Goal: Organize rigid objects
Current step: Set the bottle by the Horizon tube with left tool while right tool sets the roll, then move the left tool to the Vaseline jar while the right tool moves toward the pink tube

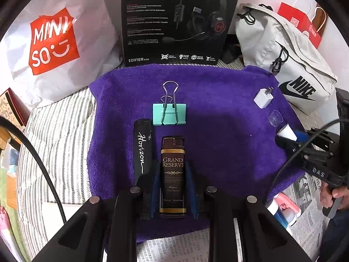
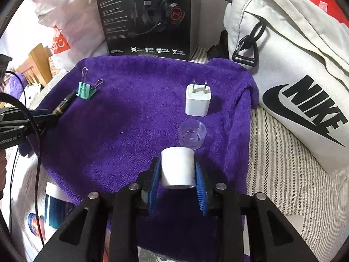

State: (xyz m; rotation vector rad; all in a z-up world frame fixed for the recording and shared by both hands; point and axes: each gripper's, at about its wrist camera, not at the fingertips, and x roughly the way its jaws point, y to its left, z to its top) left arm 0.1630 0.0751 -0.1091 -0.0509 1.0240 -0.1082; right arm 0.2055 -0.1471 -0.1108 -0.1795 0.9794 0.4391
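Observation:
My left gripper [image 1: 173, 170] is shut on a dark "Grand Reserve" lighter [image 1: 173, 174], held low over the purple towel [image 1: 218, 131]. A black "Horizon" tube [image 1: 142, 148] lies just left of it, and a teal binder clip [image 1: 169, 113] lies ahead. My right gripper [image 2: 177, 163] is shut on a white cylindrical cap [image 2: 177, 168] over the towel [image 2: 130, 120]. A clear plastic cap [image 2: 192, 135] lies just ahead of it, and a white charger plug [image 2: 198, 102] beyond. The charger [image 1: 263, 97] and clear cap [image 1: 276, 118] also show in the left wrist view.
A black Edifier headset box [image 1: 174, 21] stands behind the towel. A white Miniso bag [image 1: 54, 43] is at the back left, a grey Nike bag [image 2: 294, 76] at the right. Striped bedding [image 2: 283, 163], newspaper and small bottles [image 1: 283, 209] lie around the towel.

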